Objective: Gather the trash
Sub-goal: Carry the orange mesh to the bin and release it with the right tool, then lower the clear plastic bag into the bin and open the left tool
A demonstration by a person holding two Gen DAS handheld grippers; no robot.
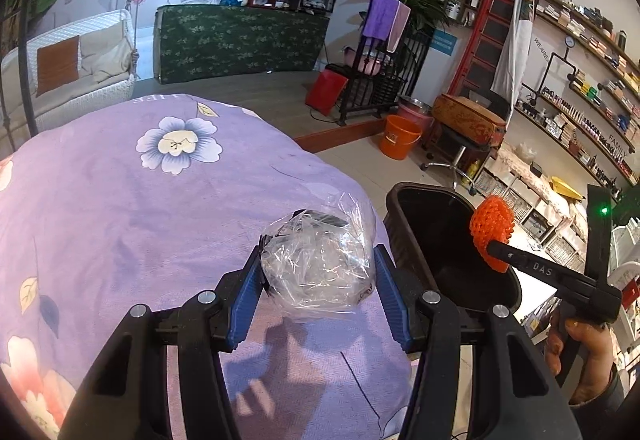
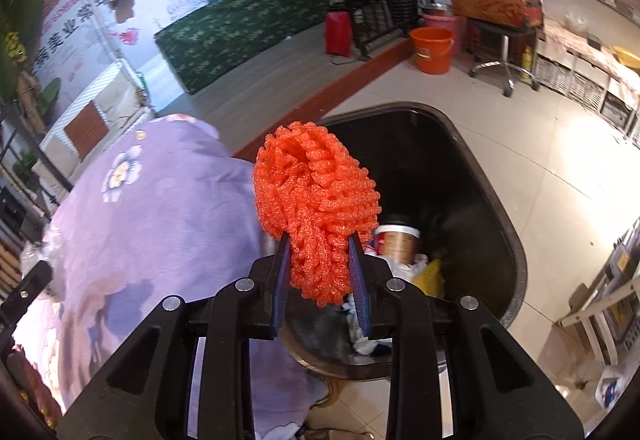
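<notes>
Between the blue ribbed pads of the left gripper [image 1: 318, 272] a crumpled clear plastic bag [image 1: 320, 260] is clamped, the pads pressed against its two sides at a middling width, with the bulk of the bag bulging forward past the fingertips. Directly beneath and all around these fingers a purple flowered cloth [image 1: 140, 207] is spread over a rounded surface; whether the bag is touching the cloth or is raised off it cannot be told. Just beside the right-hand finger, past the edge of the cloth, the rim of a black trash bin [image 1: 404, 224] is seen, its mouth open. In the right gripper [image 2: 320, 252] an orange foam net [image 2: 316, 191] is pinched, the fingers drawn narrow on its lower part while its wider upper part spreads out above and beyond the fingertips. Below and ahead of these fingers the inside of the black trash bin [image 2: 492, 199] lies open, and a paper cup [image 2: 396, 240] together with white and yellow scraps is seen at its bottom, just to the right of the held net. In the left wrist view the same net is shown above the bin's far rim, held on the right gripper, whose handle is gripped by a hand [image 1: 576, 352]. Farther off, on the tiled floor beyond the bin, an orange bucket [image 2: 434, 49] is standing.
</notes>
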